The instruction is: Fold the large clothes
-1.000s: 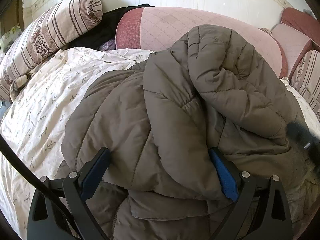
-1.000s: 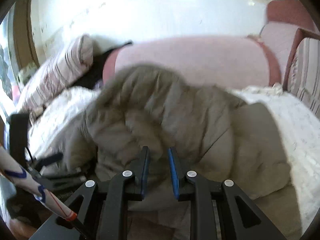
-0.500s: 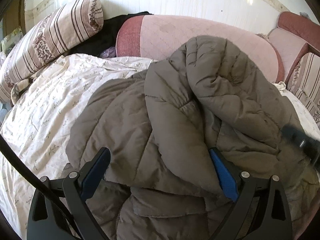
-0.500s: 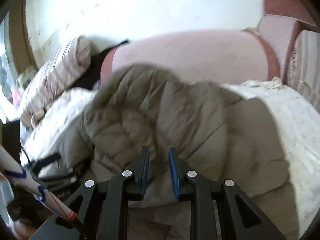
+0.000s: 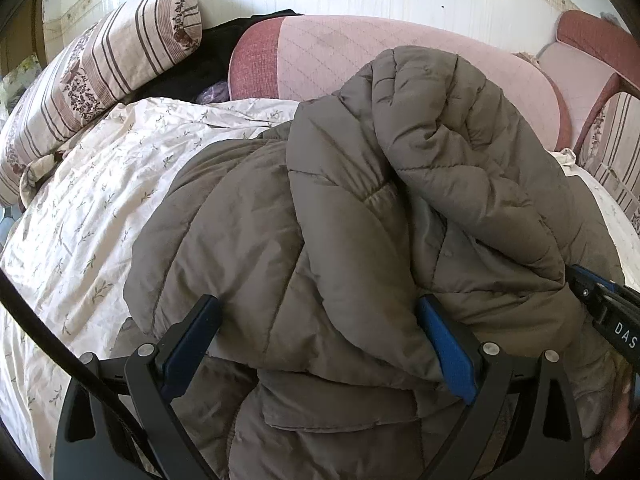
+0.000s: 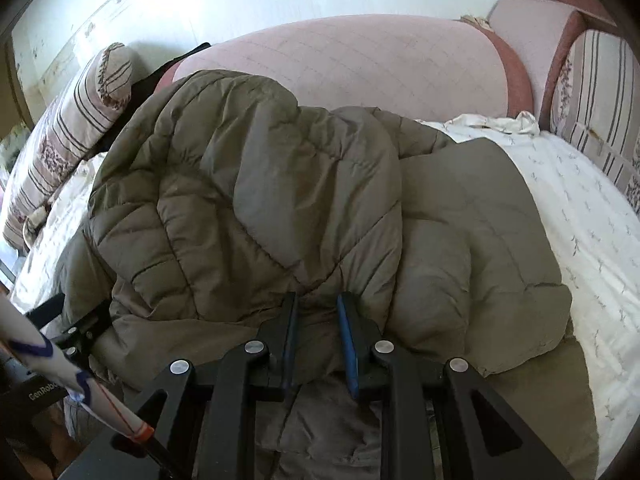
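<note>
A large grey-brown quilted puffer jacket (image 5: 360,220) lies bunched on the bed, one part folded over onto the rest. It also shows in the right wrist view (image 6: 260,200). My left gripper (image 5: 320,320) is open wide, its blue-padded fingers either side of a thick fold at the jacket's near edge. My right gripper (image 6: 316,312) is nearly closed, pinching a fold of the jacket's near edge between its blue pads. The right gripper's tip shows at the right of the left wrist view (image 5: 600,304).
The jacket rests on a white floral bedsheet (image 5: 88,216). A striped bolster pillow (image 5: 100,72) lies at the far left, a pink headboard cushion (image 5: 360,52) behind, dark clothing (image 5: 208,64) between them. Striped cushions (image 6: 600,100) stand at the right.
The right gripper has pulled the jacket's fold lower and nearer, and its motion blur has settled. The left gripper has drawn back slightly and stays open around the fold.
</note>
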`<state>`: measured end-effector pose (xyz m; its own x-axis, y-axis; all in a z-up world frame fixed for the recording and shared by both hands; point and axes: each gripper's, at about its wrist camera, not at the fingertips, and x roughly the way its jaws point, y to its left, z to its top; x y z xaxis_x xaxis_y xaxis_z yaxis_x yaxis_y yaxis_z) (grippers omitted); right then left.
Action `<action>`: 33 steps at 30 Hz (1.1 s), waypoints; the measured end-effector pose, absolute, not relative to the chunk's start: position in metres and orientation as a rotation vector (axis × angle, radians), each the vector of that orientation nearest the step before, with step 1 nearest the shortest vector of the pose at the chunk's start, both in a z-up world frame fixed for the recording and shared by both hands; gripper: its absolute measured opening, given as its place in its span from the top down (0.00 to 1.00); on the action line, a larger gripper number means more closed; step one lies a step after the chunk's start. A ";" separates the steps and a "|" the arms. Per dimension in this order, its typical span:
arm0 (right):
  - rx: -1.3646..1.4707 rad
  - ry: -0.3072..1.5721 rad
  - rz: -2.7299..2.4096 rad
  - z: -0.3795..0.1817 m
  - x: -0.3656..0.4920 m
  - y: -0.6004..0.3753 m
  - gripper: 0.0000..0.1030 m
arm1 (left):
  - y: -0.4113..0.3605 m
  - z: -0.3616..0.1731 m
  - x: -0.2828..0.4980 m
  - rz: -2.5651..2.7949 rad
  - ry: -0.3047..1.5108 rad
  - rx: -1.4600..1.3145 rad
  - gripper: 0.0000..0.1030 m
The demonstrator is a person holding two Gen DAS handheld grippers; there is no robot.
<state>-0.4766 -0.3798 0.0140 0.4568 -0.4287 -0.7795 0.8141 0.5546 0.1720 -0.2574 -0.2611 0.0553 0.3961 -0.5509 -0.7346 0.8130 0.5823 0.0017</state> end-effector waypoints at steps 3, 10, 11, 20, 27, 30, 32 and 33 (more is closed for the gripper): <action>0.582 0.741 -0.821 0.017 -0.479 -0.381 0.79 | -0.259 0.056 -0.257 -0.897 0.757 0.382 0.05; 0.563 0.660 -0.811 0.046 -0.489 -0.372 0.79 | -0.251 0.070 -0.258 -0.905 0.735 0.346 0.05; 0.561 0.655 -0.803 0.049 -0.490 -0.370 0.79 | -0.249 0.074 -0.259 -0.911 0.723 0.340 0.05; 0.539 0.705 -0.726 0.037 -0.470 -0.350 0.79 | -0.253 0.069 -0.266 -0.915 0.712 0.375 0.05; 0.588 0.748 -0.716 0.015 -0.470 -0.357 0.79 | -0.258 0.060 -0.266 -0.912 0.731 0.396 0.05; 0.575 0.757 -0.721 0.013 -0.468 -0.357 0.79 | -0.258 0.060 -0.265 -0.911 0.731 0.397 0.05; 0.567 0.763 -0.722 0.012 -0.466 -0.356 0.79 | -0.258 0.060 -0.265 -0.910 0.731 0.398 0.05; 0.564 0.765 -0.722 0.012 -0.466 -0.356 0.79 | -0.258 0.059 -0.265 -0.910 0.731 0.399 0.05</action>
<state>-0.4659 -0.3564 0.0120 0.5093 -0.3707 -0.7767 0.7537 0.6277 0.1946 -0.2654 -0.2581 0.0595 0.4009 -0.5682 -0.7186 0.8245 0.5657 0.0127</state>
